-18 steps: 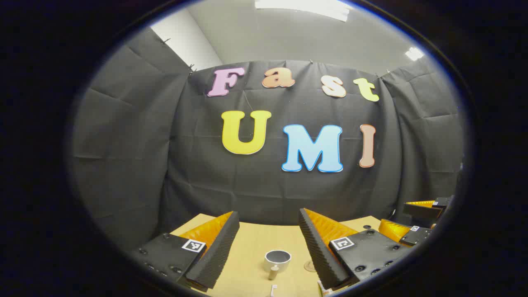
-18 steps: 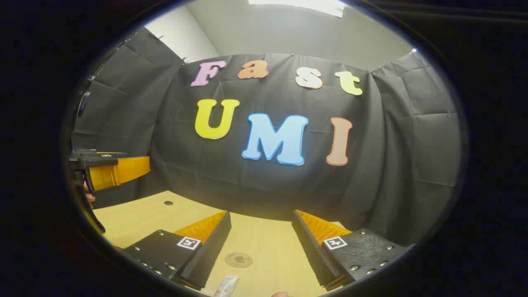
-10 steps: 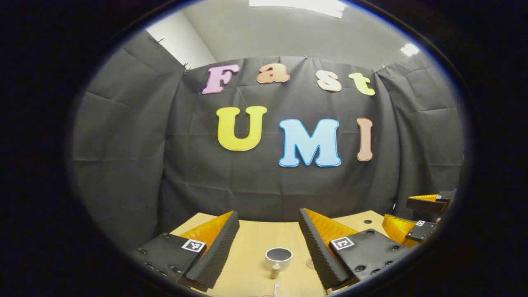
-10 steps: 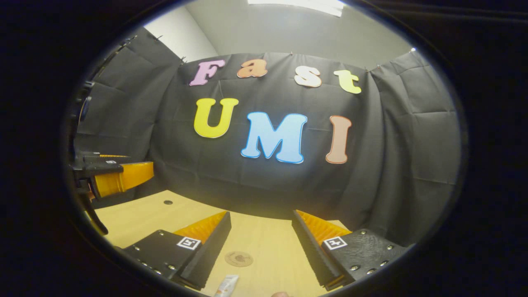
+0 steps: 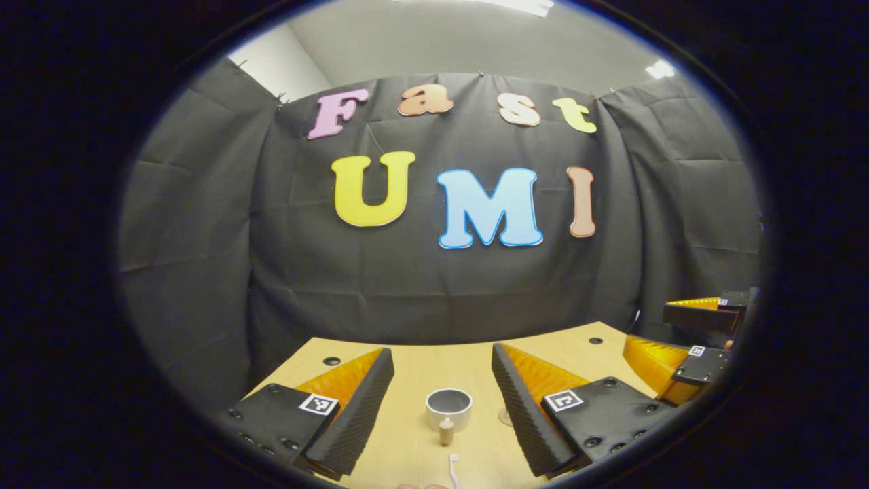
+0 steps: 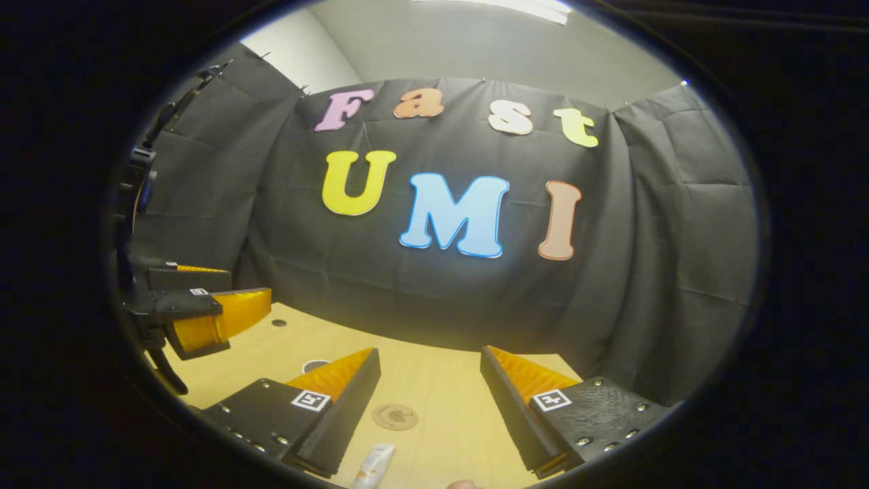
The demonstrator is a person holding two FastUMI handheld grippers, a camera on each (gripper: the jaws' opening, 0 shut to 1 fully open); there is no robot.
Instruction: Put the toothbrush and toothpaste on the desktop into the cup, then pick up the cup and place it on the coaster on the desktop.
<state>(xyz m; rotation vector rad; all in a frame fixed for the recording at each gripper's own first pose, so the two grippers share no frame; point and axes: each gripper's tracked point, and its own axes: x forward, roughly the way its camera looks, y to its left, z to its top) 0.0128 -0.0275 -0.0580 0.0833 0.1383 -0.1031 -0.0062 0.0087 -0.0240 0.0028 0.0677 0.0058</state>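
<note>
— Since a moment ago both cameras have tipped downward; in the left gripper view more of the table (image 5: 421, 360) shows now, and the toothbrush (image 5: 453, 468) has come further into sight at the bottom edge.

— Which way does it lie from the left tool (image 5: 442, 397)?

— Below and just ahead of the open jaws, nearly centred between them; its long axis runs roughly along the tool's own line of sight, head pointing toward the cup (image 5: 449, 409); the cup stands upright beyond it, empty as far as I can see, its handle turned toward the camera.

— And the toothpaste?

— In the right gripper view the toothpaste (image 6: 374, 470) lies at the lower edge, just inside the left finger of the right tool (image 6: 430, 401), slanted a little; the coaster (image 6: 395, 416) sits flat beyond it, between the spread fingers; that tool is open too and holds nothing.

— So who takes what?

— My judgement: the left tool is nearer the brush, the right nearer the tube; each must drop and close across the long axis, not along it.

— Surface and room?

— Pale wooden table with small round holes near the far edge; black cloth wall behind; grey ceiling with strip lights above.
</note>
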